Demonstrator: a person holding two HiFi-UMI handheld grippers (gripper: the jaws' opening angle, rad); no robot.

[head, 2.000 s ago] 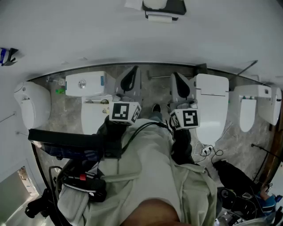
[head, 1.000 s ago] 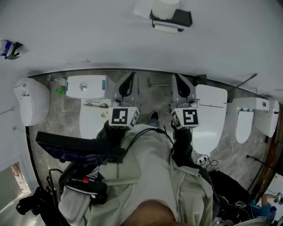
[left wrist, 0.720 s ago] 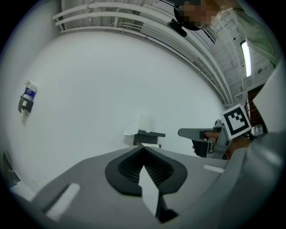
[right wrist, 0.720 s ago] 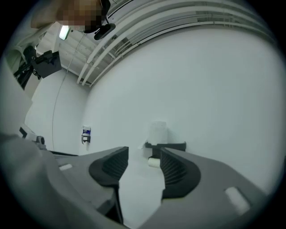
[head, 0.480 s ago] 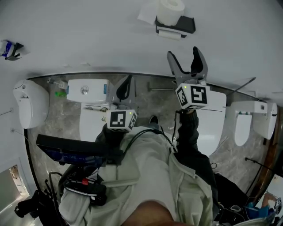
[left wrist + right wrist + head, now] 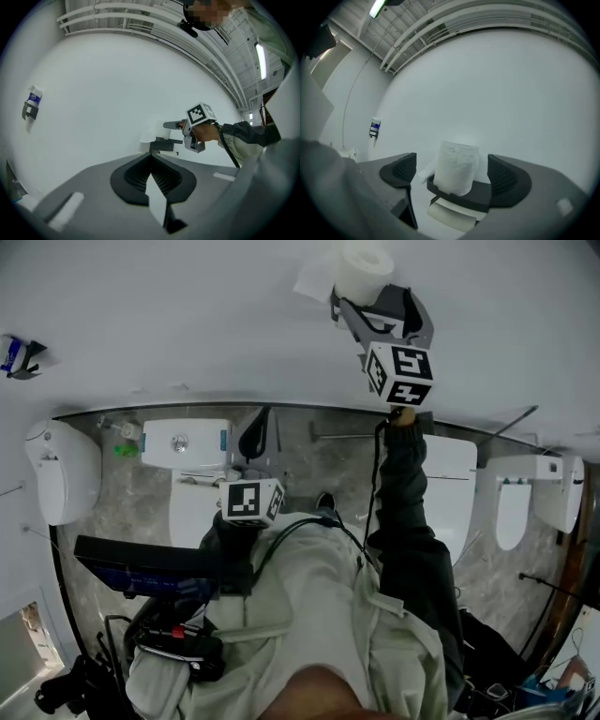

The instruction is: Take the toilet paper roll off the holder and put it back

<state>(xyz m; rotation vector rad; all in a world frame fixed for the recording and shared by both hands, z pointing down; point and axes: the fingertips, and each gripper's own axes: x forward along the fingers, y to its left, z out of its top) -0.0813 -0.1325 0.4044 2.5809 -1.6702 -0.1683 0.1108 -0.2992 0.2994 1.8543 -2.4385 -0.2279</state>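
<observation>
A white toilet paper roll (image 6: 364, 268) stands upright on a black holder (image 6: 392, 296) fixed to the white wall. My right gripper (image 6: 380, 306) is raised to it. Its jaws are opening, one on each side of the holder. In the right gripper view the roll (image 6: 456, 168) and holder (image 6: 461, 196) sit between the dark pads (image 6: 399, 172) with a gap on both sides, and nothing is touched. My left gripper (image 6: 255, 432) hangs low by my waist, shut and empty. From its own view, the left gripper (image 6: 152, 176) looks at the roll (image 6: 162, 132) and the right gripper (image 6: 174, 125) beside it.
White toilets (image 6: 183, 442) (image 6: 452, 486) and a wall-hung fixture (image 6: 58, 470) stand on the grey floor below. A small blue and white item (image 6: 17, 351) hangs on the wall at left. Black gear (image 6: 141, 563) sits at my waist.
The right gripper rose from waist height up to the holder, and its jaws went from shut to wide apart. The left gripper stayed low and shut.
</observation>
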